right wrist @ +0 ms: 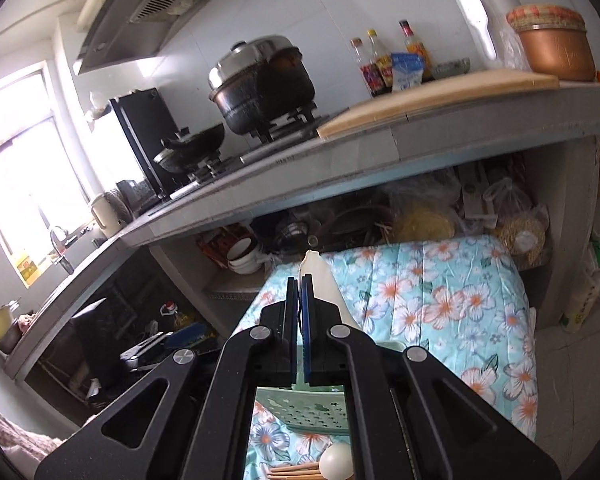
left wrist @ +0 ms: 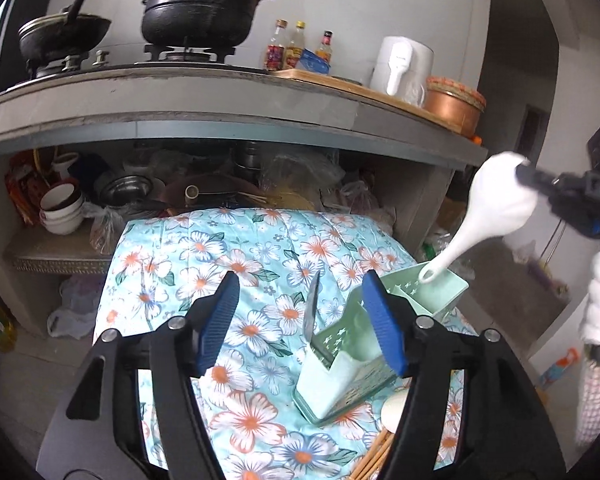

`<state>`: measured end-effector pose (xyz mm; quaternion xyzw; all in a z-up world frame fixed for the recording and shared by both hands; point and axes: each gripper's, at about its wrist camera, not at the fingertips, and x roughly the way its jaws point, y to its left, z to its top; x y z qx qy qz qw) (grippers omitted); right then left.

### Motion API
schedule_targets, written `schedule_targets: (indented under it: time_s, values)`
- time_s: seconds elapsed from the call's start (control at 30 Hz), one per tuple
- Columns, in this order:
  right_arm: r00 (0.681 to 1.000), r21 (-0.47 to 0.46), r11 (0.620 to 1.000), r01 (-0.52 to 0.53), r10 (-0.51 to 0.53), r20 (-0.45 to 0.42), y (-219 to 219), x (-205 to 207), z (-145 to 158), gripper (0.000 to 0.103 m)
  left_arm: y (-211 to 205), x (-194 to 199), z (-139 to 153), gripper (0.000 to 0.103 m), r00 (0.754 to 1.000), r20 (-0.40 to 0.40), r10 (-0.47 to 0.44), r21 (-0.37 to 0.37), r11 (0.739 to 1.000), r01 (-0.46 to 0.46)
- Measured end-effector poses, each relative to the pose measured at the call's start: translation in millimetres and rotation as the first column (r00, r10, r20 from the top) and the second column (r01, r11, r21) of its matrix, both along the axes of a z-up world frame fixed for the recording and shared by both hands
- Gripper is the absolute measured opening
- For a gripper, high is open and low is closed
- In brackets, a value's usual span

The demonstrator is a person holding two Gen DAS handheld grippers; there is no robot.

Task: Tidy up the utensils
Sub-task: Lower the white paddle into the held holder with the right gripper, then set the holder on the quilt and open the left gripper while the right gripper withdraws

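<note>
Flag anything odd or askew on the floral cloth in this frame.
One thing: a knife stands blade up in the green utensil caddy, its edge exposed between the open left hand-held gripper's jaws. The right hand-held gripper holds a white spoon by its bowl, handle tip down at the caddy.

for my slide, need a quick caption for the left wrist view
Open left gripper beside the green utensil holder; right gripper lowers a white spoon into it.

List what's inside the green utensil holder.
A knife stands blade-up in the near compartment of the green utensil holder; a white spoon's handle tip dips into the far one. The compartment bottoms are hidden.
</note>
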<state>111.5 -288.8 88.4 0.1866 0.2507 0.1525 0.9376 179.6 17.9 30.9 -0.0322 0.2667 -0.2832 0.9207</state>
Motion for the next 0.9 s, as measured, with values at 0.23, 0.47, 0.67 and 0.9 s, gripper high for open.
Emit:
schedule_targets:
  time_s: [0.23,0.47,0.67,0.9]
  values:
    - [0.990,0.036,0.999,0.018,-0.013,-0.139,-1.4,33.6,-49.9,0.002,33.6,-18.9,-22.5,0.070,0.999,-0.028,0.031,-0.066,0.997,-0.033]
    - [0.986,0.021,0.998,0.056,-0.052,-0.159,-2.4,37.1,-62.5,0.005,37.9,-33.0,-51.5,0.071,0.995,-0.104,0.010,-0.037,0.999,-0.013]
    - [0.990,-0.008,0.994,0.112,-0.112,-0.086,-13.9,7.4,-53.1,0.031,15.4,-44.6,-61.8,0.073,0.994,-0.094,-0.054,0.015,0.998,0.056]
    - [0.984,-0.078,0.985,0.154,-0.160,-0.072,-20.1,-43.5,-73.9,0.070,-24.7,-59.2,-71.4,0.079,0.981,-0.078,-0.176,0.084,0.980,0.182]
